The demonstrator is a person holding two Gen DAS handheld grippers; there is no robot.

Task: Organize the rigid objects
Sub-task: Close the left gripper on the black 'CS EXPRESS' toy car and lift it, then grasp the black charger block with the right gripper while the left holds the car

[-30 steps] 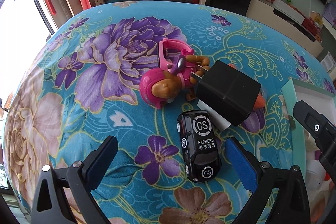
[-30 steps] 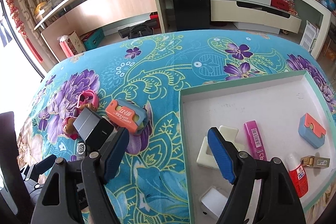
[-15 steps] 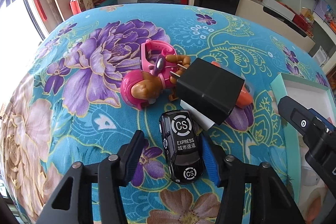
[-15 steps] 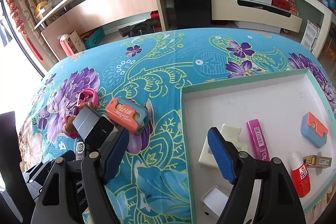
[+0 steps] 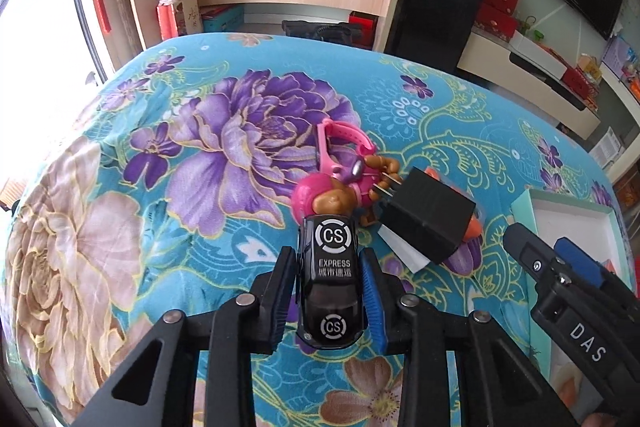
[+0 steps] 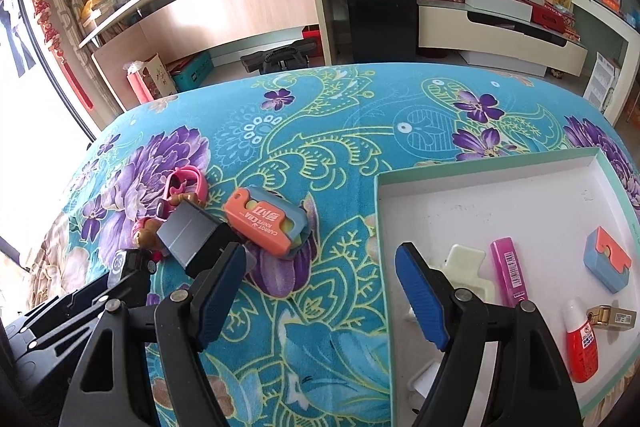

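Left claw (image 5: 329,293) now clamped on black toy car (image 5: 331,277), lifted, right claw (image 6: 320,291) gaping, empty.

A turquoise tablecloth (image 5: 120,187) patterned with purple and beige flowers is recorded. The toy car (image 5: 332,279) is black with white lettering. The tray (image 6: 520,187) is white, mint-rimmed. The figurine (image 5: 332,183) is pink.

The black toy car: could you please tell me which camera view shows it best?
The left wrist view: the black toy car fills the centre, its roof lettering readable, clamped in the left tongs. The right wrist view shows only a sliver at the left edge.
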